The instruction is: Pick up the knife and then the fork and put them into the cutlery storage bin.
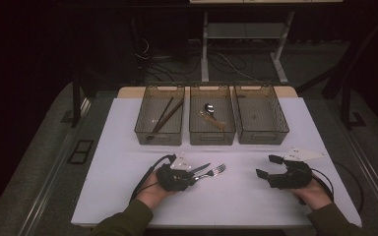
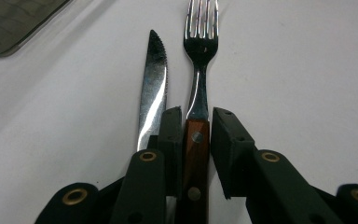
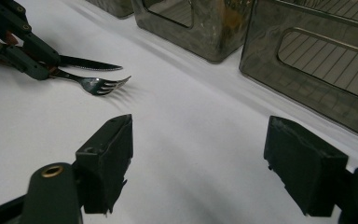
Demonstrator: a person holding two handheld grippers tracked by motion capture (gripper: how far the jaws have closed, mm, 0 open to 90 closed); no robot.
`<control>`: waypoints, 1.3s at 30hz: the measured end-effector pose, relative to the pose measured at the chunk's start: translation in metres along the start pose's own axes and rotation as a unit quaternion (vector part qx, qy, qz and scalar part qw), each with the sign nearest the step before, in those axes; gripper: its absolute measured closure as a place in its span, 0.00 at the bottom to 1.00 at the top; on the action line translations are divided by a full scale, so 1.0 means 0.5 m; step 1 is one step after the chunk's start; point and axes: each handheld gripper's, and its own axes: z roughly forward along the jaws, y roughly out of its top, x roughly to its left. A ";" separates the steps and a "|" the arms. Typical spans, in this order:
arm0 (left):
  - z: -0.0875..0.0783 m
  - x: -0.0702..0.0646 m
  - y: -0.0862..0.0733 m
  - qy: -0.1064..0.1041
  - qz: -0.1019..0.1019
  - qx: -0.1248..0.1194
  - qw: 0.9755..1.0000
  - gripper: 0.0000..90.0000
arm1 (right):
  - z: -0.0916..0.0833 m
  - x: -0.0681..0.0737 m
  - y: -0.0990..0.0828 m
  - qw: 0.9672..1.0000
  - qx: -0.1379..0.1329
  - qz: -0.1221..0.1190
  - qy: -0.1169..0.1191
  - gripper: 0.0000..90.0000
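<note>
A fork [image 2: 200,46] with a wooden handle lies on the white tabletop [image 1: 123,167], tines pointing away from me. Its handle sits between the jaws of my left gripper [image 2: 197,116], with a thin gap showing at the right pad [image 2: 226,140], so the gripper is open around it. A serrated knife [image 2: 153,88] lies just outside the left jaw, parallel to the fork. In the high view the left gripper [image 1: 194,176], fork [image 1: 217,170] and knife [image 1: 200,168] are at front centre-left. My right gripper [image 1: 268,166] rests at front right, open and empty [image 3: 200,135].
Three smoky plastic bins stand in a row at the back. The left bin [image 1: 158,138] holds dark chopsticks [image 1: 167,114], the middle bin [image 1: 212,139] a spoon [image 1: 209,109], and nothing lies in the right bin [image 1: 264,137]. Cables trail from both grippers.
</note>
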 end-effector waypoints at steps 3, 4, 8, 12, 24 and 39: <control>0.001 -0.003 0.001 0.002 0.011 0.002 1.000 0.84 | 0.002 0.001 0.000 1.000 0.001 -0.002 0.001 0.27; 0.002 -0.004 0.002 0.002 0.013 0.003 1.000 0.85 | 0.002 0.002 0.001 1.000 0.002 -0.002 0.001 0.27; 0.002 -0.006 0.004 0.004 0.015 0.004 1.000 0.86 | 0.004 0.004 0.001 1.000 0.002 -0.004 0.005 0.26; 0.000 -0.008 0.008 0.004 0.023 0.007 1.000 0.86 | 0.005 0.004 0.003 1.000 0.004 -0.005 0.010 0.22; -0.024 -0.017 0.044 0.002 0.006 -0.028 1.000 0.86 | 0.026 0.024 0.049 0.998 0.020 -0.011 0.065 0.20; -0.025 -0.044 0.083 0.023 -0.006 -0.068 0.997 0.86 | 0.097 0.051 0.122 0.995 -0.021 0.031 0.088 0.41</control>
